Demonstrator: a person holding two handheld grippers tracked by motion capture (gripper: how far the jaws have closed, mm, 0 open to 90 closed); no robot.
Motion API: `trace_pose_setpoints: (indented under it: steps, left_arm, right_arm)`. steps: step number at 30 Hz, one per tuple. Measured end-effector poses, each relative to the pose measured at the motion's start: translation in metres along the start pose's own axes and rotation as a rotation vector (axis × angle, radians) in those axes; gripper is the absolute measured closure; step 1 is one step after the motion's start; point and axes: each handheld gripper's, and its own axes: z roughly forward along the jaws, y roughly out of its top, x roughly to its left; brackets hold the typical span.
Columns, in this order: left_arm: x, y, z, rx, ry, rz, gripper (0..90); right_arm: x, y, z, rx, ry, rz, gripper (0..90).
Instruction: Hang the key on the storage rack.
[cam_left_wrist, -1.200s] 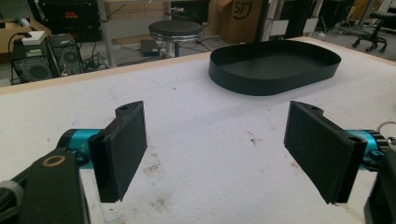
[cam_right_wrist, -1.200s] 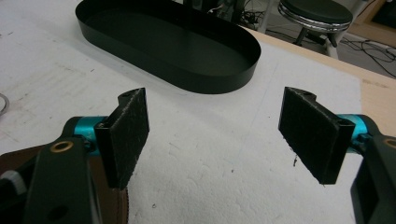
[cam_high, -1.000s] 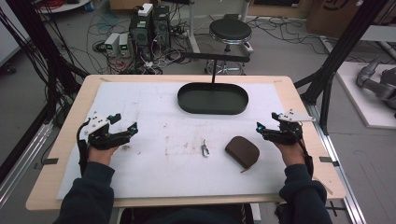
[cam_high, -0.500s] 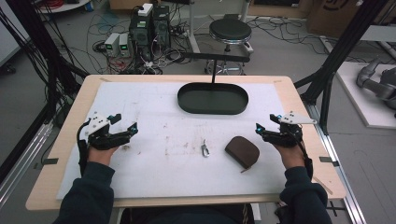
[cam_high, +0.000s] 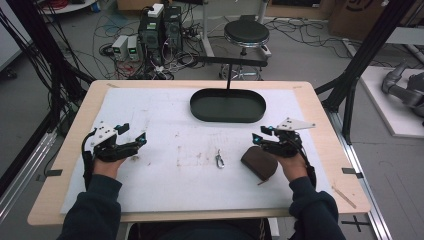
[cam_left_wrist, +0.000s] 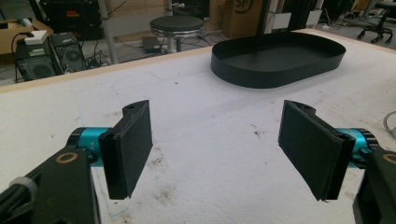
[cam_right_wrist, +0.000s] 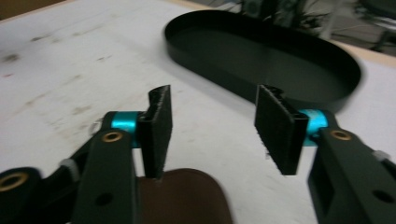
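Note:
A brown leather pouch (cam_high: 259, 162) lies on the white mat, right of centre. My right gripper (cam_high: 261, 134) hovers just above its far edge. In the right gripper view the pouch (cam_right_wrist: 187, 198) sits under the near end of the jaws. This right gripper (cam_right_wrist: 215, 107) is open; its jaws have just been closing, with nothing between them. A small metal clip (cam_high: 219, 160) lies left of the pouch. My left gripper (cam_high: 132, 132) rests at the mat's left side, and in its own view the left gripper (cam_left_wrist: 217, 121) is wide open over bare mat.
A black oval tray (cam_high: 228, 106) stands at the back centre of the mat, seen also as the tray (cam_left_wrist: 280, 58) and the tray (cam_right_wrist: 261, 56) ahead of each gripper. A black stand rises behind it. Floor cables, computers and a stool lie beyond the table.
The right hand has shifted left toward the pouch and its jaws stand narrower than before. The left hand, pouch and clip have not moved.

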Motion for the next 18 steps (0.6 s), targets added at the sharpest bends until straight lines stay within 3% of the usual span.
trace_pose_setpoints:
  steps: [3,5,9,10,15,18]
  left_arm:
    - [0.0,0.0,0.0,0.007,0.007,0.001,26.3]
    - [0.0,0.0,0.0,0.007,0.005,0.001,26.3]
    - [0.0,-0.001,0.0,0.009,0.009,-0.001,26.3]
    - [0.001,-0.001,-0.001,0.011,0.013,-0.004,26.5]
    - [0.002,-0.001,0.0,0.016,0.02,-0.01,26.8]
    - [0.002,-0.001,0.0,0.017,0.023,-0.008,26.9]
  right_arm:
    - [0.011,0.003,0.008,0.018,0.04,-0.01,61.4]
    - [0.027,0.006,0.019,0.046,0.079,-0.042,64.8]
    - [0.036,0.007,0.029,0.074,0.112,-0.044,66.2]
    - [0.042,0.005,0.038,0.107,0.132,-0.037,68.3]
    - [0.053,0.005,0.051,0.148,0.148,-0.043,72.4]
    - [0.06,0.006,0.06,0.172,0.157,-0.048,70.4]
